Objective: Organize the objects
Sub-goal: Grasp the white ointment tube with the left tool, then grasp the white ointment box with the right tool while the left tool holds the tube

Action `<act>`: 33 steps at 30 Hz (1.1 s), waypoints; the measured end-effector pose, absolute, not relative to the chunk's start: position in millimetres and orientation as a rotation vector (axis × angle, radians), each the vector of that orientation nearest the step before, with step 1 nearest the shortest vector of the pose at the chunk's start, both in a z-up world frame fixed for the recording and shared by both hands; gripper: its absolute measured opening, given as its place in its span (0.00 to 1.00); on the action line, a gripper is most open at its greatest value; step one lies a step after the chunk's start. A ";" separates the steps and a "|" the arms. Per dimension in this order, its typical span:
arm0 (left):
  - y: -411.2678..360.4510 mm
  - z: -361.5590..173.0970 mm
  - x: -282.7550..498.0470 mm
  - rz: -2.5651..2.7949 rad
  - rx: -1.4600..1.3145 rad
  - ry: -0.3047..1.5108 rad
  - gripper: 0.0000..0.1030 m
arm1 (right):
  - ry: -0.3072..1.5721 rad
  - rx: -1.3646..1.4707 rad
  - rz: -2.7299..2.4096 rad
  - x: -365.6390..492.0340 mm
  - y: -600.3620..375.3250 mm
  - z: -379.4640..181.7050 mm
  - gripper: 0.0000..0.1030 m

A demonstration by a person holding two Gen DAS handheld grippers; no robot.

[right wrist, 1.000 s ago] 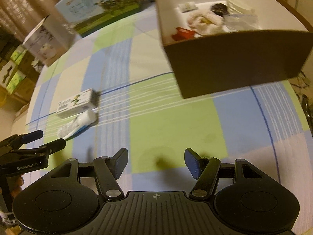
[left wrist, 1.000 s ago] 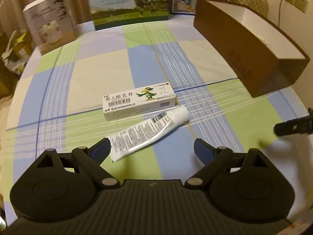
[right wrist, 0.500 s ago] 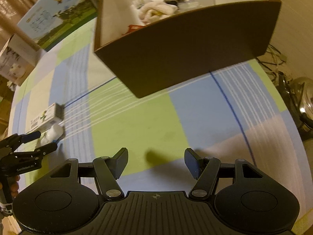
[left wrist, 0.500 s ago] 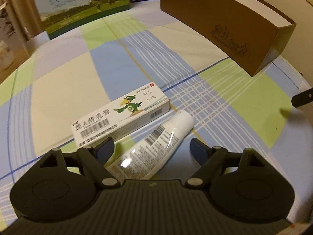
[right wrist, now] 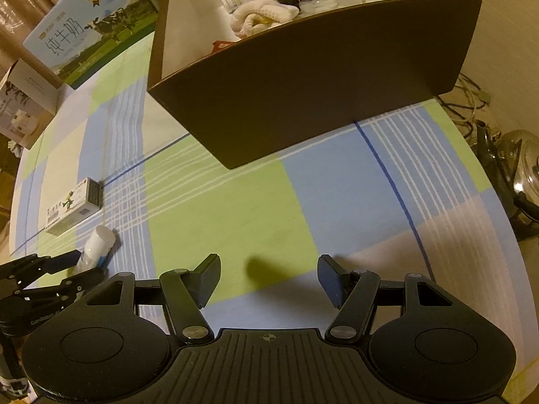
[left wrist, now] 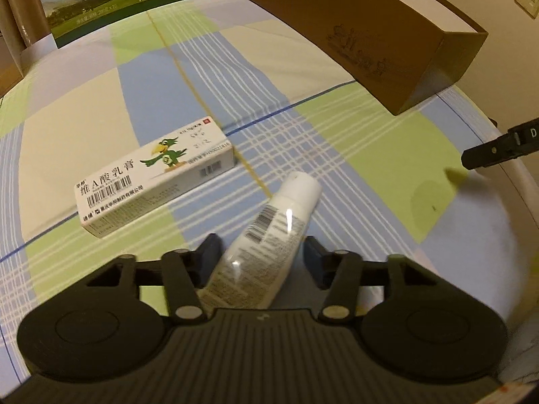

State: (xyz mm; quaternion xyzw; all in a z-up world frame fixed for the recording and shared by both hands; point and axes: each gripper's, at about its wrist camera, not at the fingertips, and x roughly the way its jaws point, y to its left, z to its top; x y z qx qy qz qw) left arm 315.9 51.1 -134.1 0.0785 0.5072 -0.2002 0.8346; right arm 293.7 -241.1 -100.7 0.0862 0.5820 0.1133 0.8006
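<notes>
A white tube with a barcode lies on the checked tablecloth between the fingers of my left gripper, which is open around it with gaps on both sides. A white medicine carton with a green bird lies just left of the tube. In the right wrist view the tube and carton sit at the far left, with the left gripper around the tube. My right gripper is open and empty above the cloth, before the brown box.
The brown open box holds a white cloth, a small bottle and other items. Milk cartons stand at the table's back. The table edge curves at the right, with a metal pot and cables beyond it.
My left gripper has moved forward and down so the tube now lies between its fingers, which have narrowed. My right gripper has drifted right, toward the brown box.
</notes>
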 end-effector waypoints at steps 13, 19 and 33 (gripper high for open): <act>35.5 -135.6 318.7 -0.436 0.211 1.054 0.38 | 1.237 0.189 0.244 285.7 -249.0 -98.1 0.59; 39.7 -135.8 306.6 -0.378 0.188 1.061 0.36 | 1.238 0.175 0.276 280.0 -246.6 -99.3 0.59; 122.9 -130.2 253.1 0.023 -0.016 1.087 0.32 | 1.156 -0.040 0.705 269.8 -150.5 -94.6 0.59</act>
